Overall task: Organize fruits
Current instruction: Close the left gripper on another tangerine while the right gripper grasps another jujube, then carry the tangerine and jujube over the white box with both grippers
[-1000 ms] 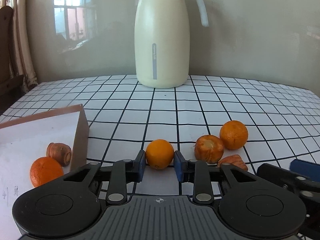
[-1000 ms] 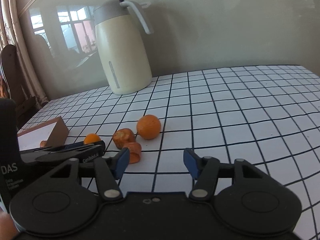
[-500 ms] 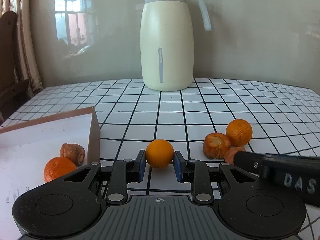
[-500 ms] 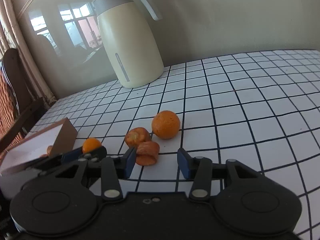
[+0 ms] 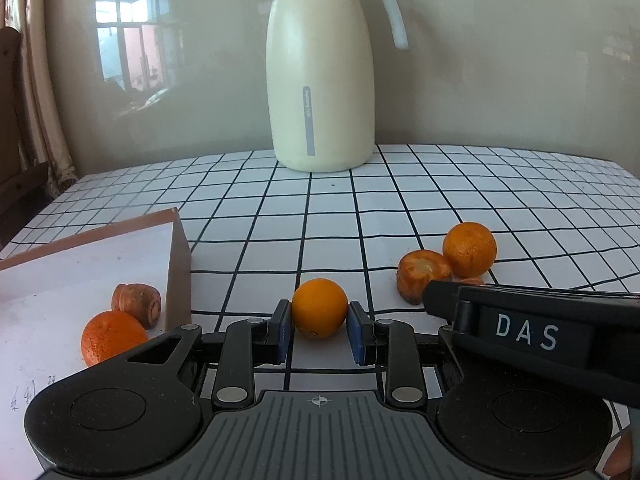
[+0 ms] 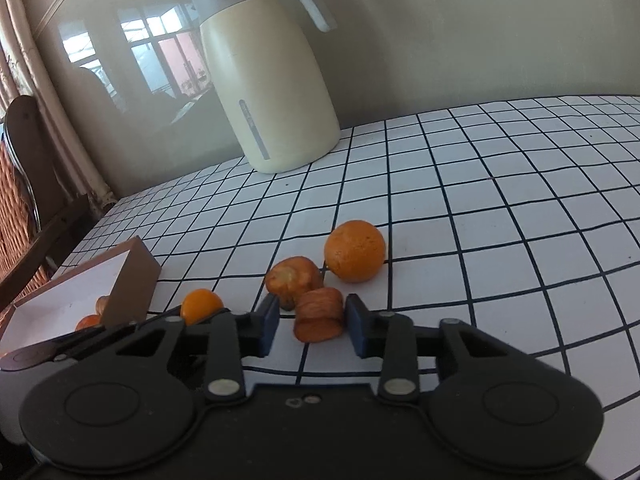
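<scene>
My left gripper is shut on a smooth orange that rests on the checked tablecloth beside the box. In the right wrist view my right gripper has its jaws closing on a ridged brownish-orange stub, with the pads at both of its sides. Just beyond it lie a second stub with a pale end and a dimpled mandarin. The right gripper's black body crosses the left wrist view and hides the stub it holds.
A shallow white box at the left holds an orange and a brown stub. A cream thermos jug stands at the back by the wall. A wooden chair stands past the table's left edge.
The right gripper moved forward and left up to the ridged stub, and its jaws narrowed around it. The left gripper stayed put, still holding the orange.
</scene>
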